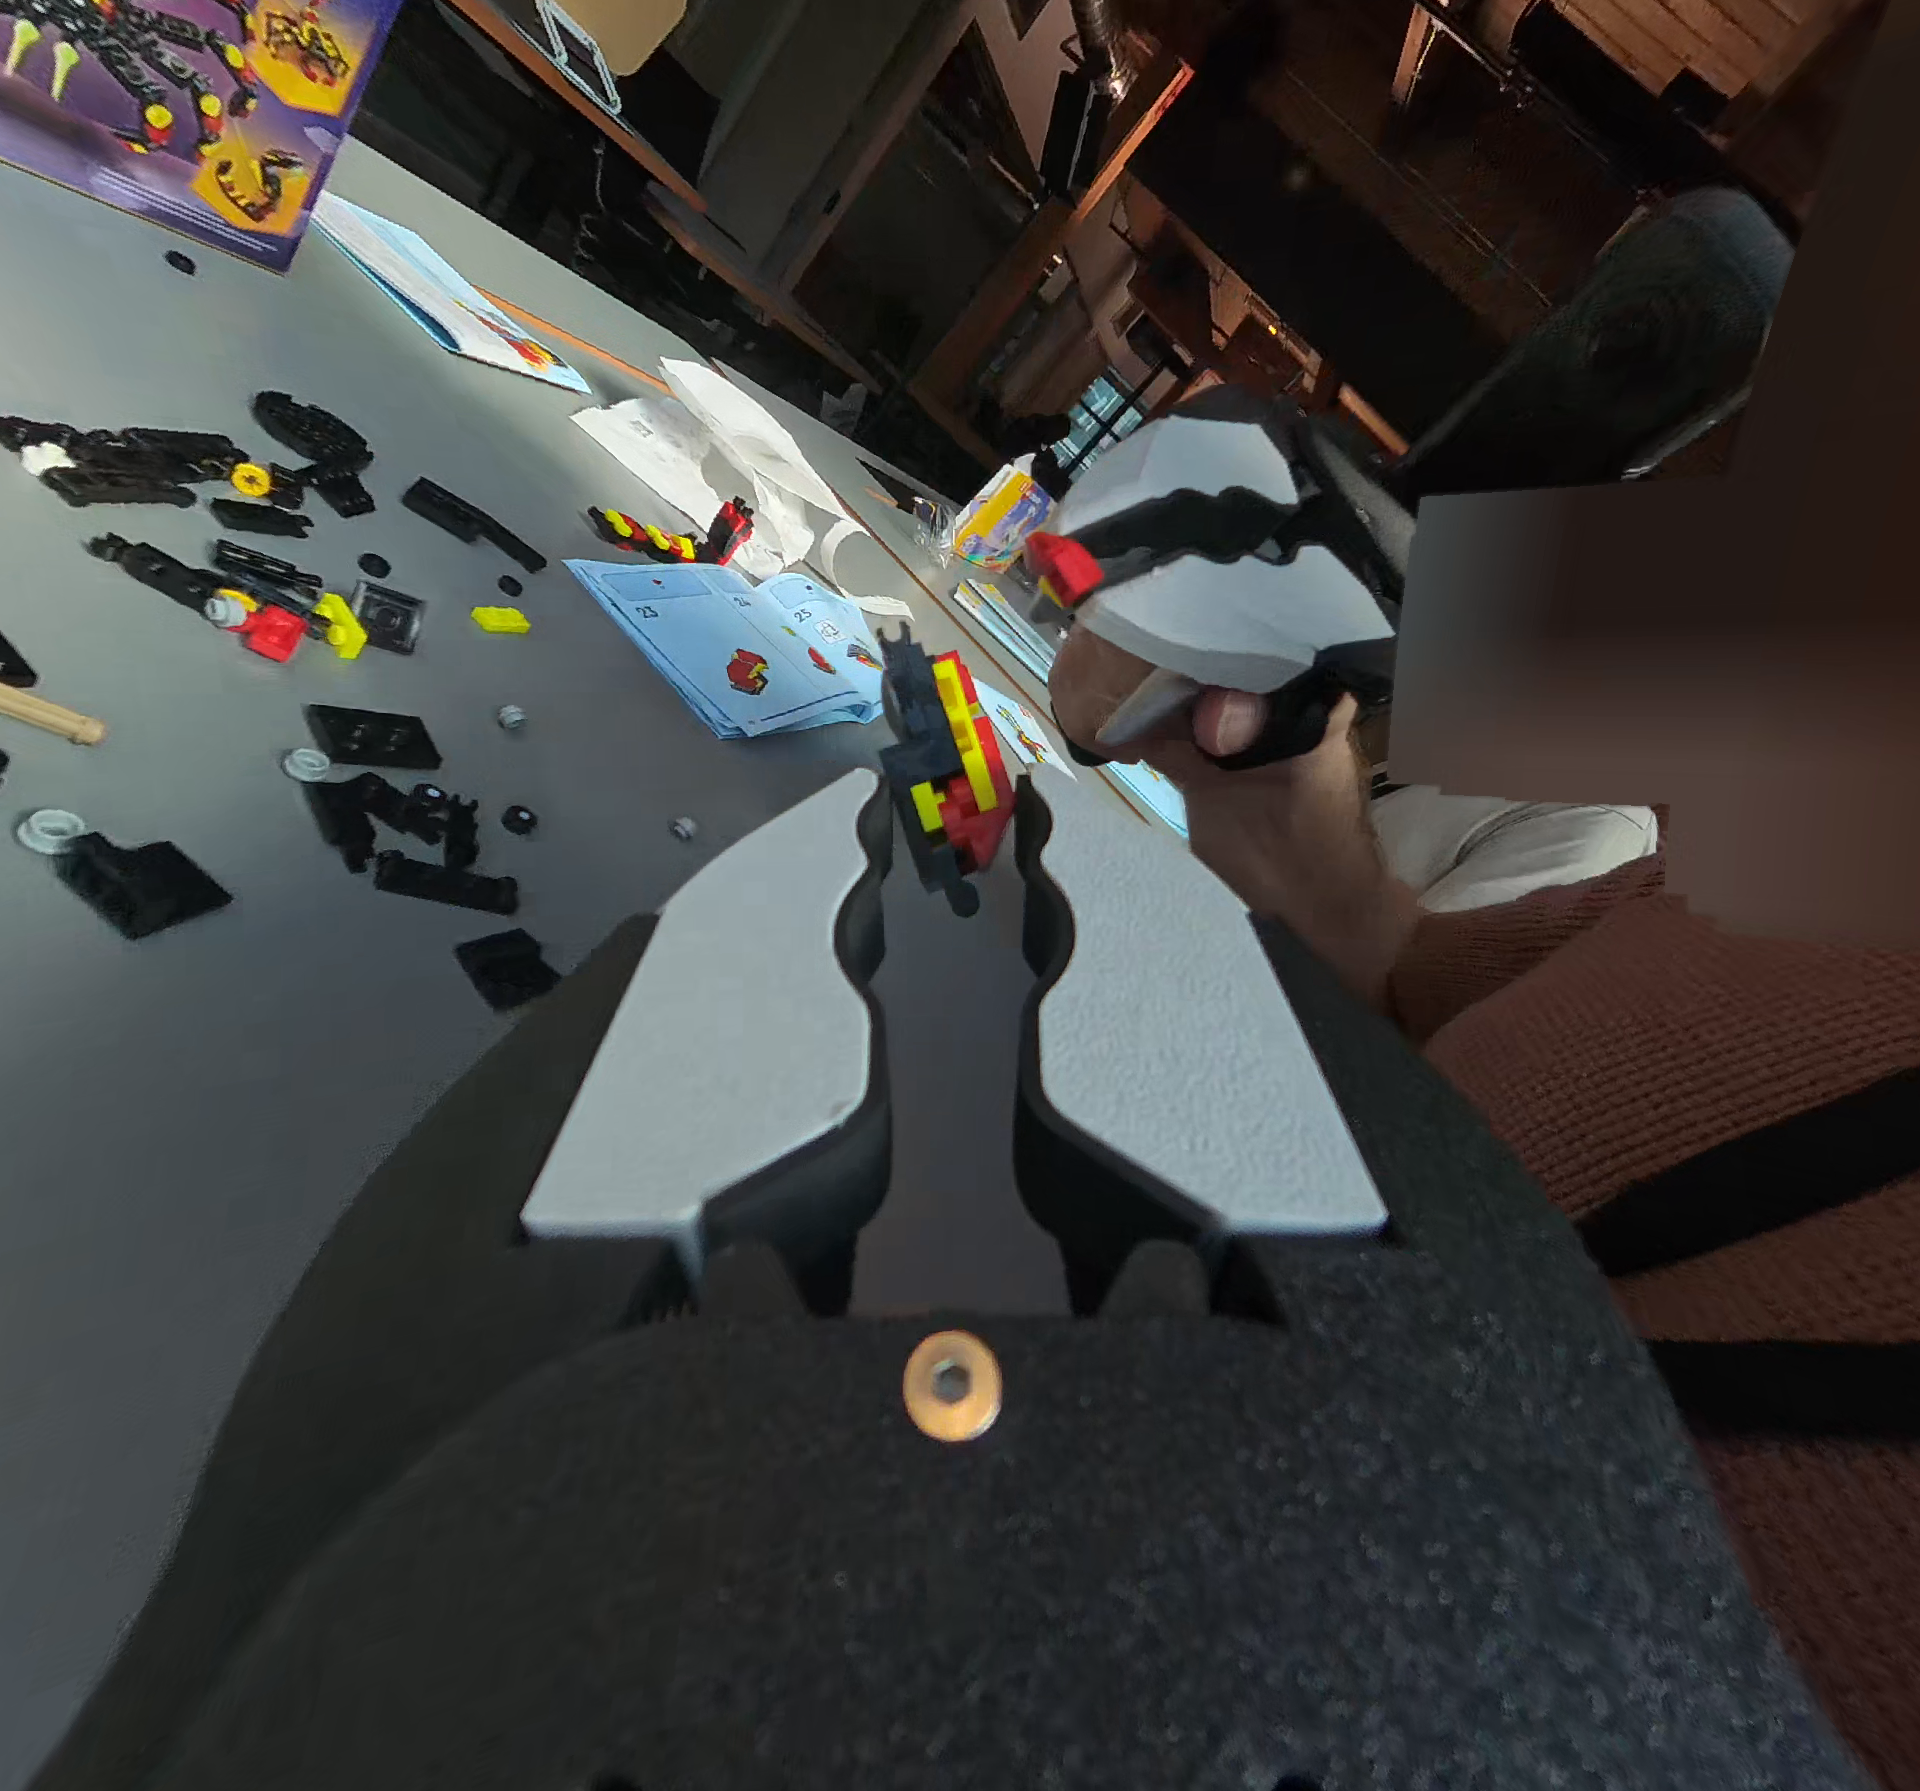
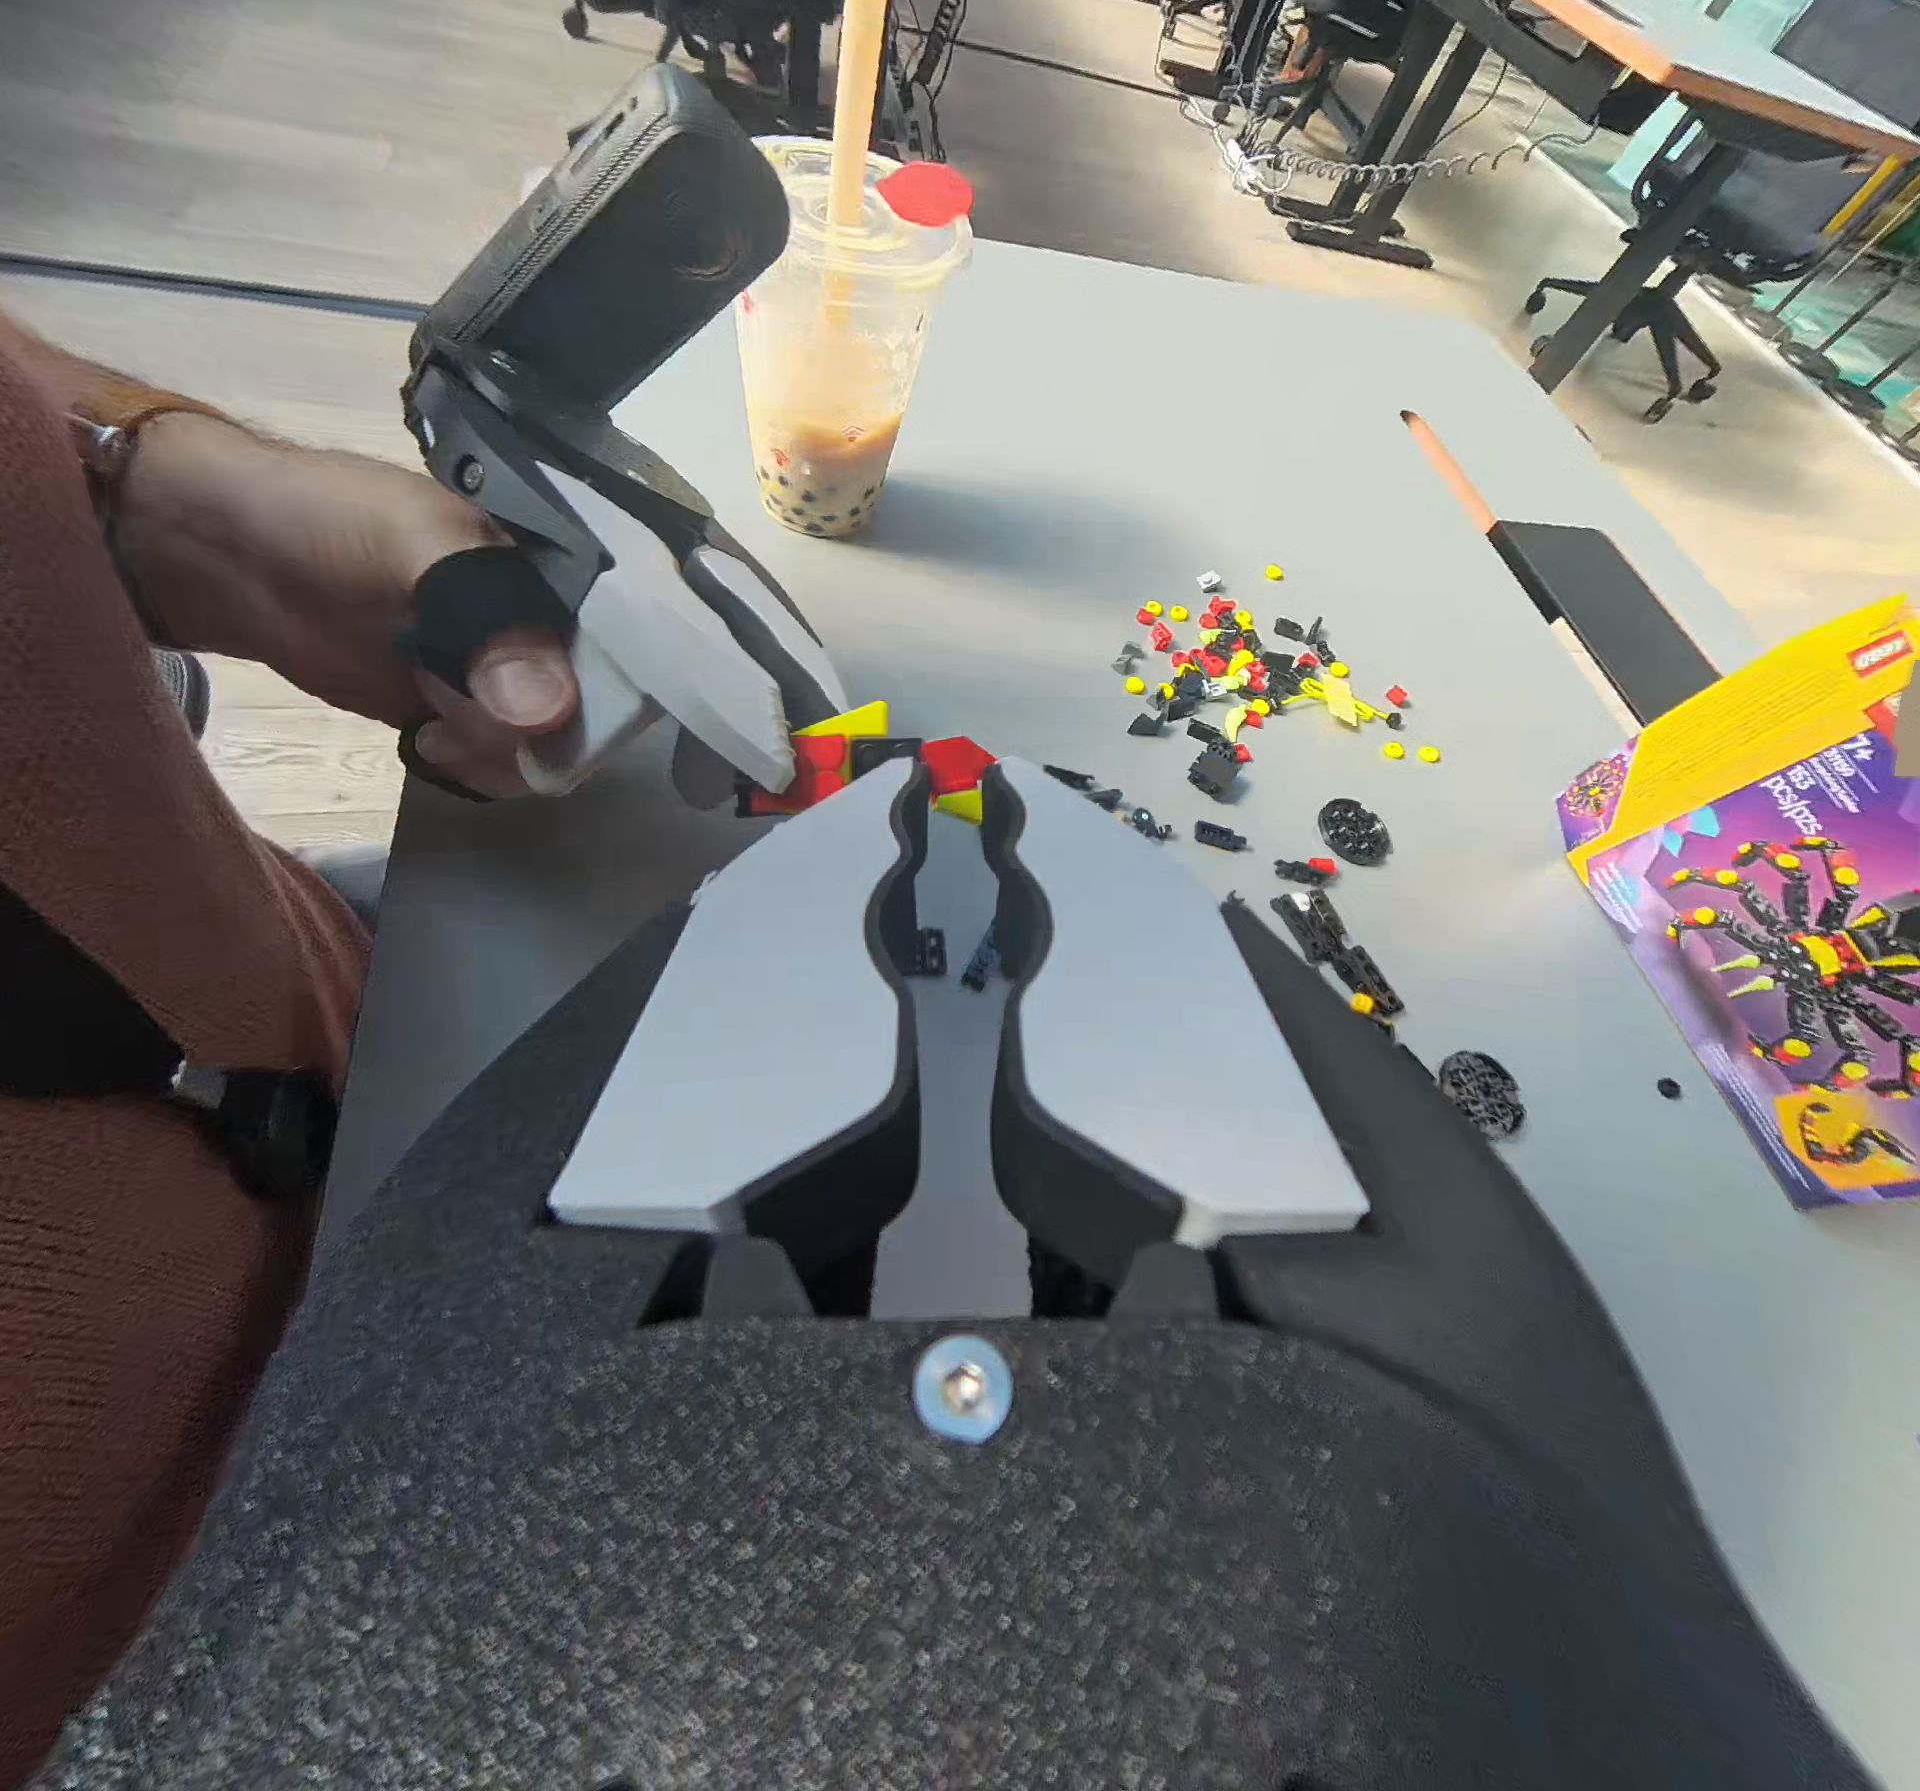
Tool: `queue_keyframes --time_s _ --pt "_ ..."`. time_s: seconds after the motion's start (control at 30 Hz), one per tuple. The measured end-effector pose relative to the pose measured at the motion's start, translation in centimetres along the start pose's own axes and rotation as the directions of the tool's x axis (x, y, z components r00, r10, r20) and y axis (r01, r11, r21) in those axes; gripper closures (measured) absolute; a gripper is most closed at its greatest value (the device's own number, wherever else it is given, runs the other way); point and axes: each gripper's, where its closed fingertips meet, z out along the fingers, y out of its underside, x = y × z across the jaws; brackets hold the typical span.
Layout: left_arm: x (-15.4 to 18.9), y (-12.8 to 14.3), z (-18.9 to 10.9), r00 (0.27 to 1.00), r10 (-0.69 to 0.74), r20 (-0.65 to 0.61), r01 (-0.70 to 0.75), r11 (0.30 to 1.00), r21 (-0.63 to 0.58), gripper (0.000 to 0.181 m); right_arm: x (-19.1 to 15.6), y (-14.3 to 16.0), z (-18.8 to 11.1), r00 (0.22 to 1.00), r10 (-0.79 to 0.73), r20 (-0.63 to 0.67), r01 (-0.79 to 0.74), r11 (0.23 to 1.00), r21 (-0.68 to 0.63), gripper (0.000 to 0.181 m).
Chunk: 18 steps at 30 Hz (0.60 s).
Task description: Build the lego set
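Observation:
My left gripper (image 1: 951,791) is shut on a partly built red, yellow and black lego assembly (image 1: 951,754), held above the grey table (image 1: 156,1066). In the right wrist view the left gripper (image 2: 790,765) comes in from the left with the assembly (image 2: 831,754) at its tips. My right gripper (image 2: 953,773) is shut on a small red and yellow piece (image 2: 954,773), right beside the assembly. In the left wrist view the right gripper (image 1: 1049,572) shows farther off, with the red piece (image 1: 1062,565) at its tip.
Loose black, red and yellow pieces (image 2: 1247,681) lie scattered on the table (image 2: 1143,391), as seen in the left wrist view too (image 1: 312,598). The lego box (image 2: 1766,910), an open instruction booklet (image 1: 727,640), paper bags (image 1: 717,463) and a bubble tea cup (image 2: 842,359) stand around. Across from one pair of fingers to the other is roughly 5 centimeters.

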Motion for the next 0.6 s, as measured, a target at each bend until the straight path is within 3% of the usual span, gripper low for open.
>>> queue_keyframes --time_s 0.1,0.2,0.3,0.37,0.43,0.5,0.6 --pt "1.9 1.4 3.5 0.993 -0.058 -0.103 0.051 0.997 -0.064 0.159 -0.8 1.9 -2.6 0.985 -0.134 -0.104 0.123 0.986 -0.11 0.172" --pt "3.3 3.2 6.5 0.984 -0.051 -0.168 0.023 0.987 -0.162 0.159 -1.1 3.3 -5.7 0.982 -0.167 -0.091 0.154 0.979 -0.134 0.172" --pt "5.4 5.3 8.6 0.934 -0.125 -0.334 -0.003 0.933 -0.359 0.159 -1.0 4.9 -9.2 0.963 -0.268 -0.032 0.261 0.956 -0.135 0.172" --pt "7.5 6.6 9.0 0.828 -0.29 -0.481 -0.023 0.838 -0.546 0.159 -1.7 5.7 -11.3 0.929 -0.366 0.049 0.37 0.924 -0.099 0.172" --pt "7.8 7.5 9.8 0.758 -0.378 -0.532 -0.101 0.738 -0.668 0.159 -2.5 6.8 -13.1 0.896 -0.419 0.148 0.435 0.896 -0.092 0.172" --pt "8.3 8.1 10.0 0.665 -0.507 -0.548 -0.181 0.603 -0.777 0.159 -3.1 7.7 -14.4 0.86 -0.457 0.227 0.484 0.871 -0.08 0.172" --pt "8.3 9.2 10.3 0.612 -0.603 -0.513 -0.33 0.395 -0.858 0.159 -3.9 8.8 -15.7 0.776 -0.547 0.313 0.595 0.8 -0.077 0.172"
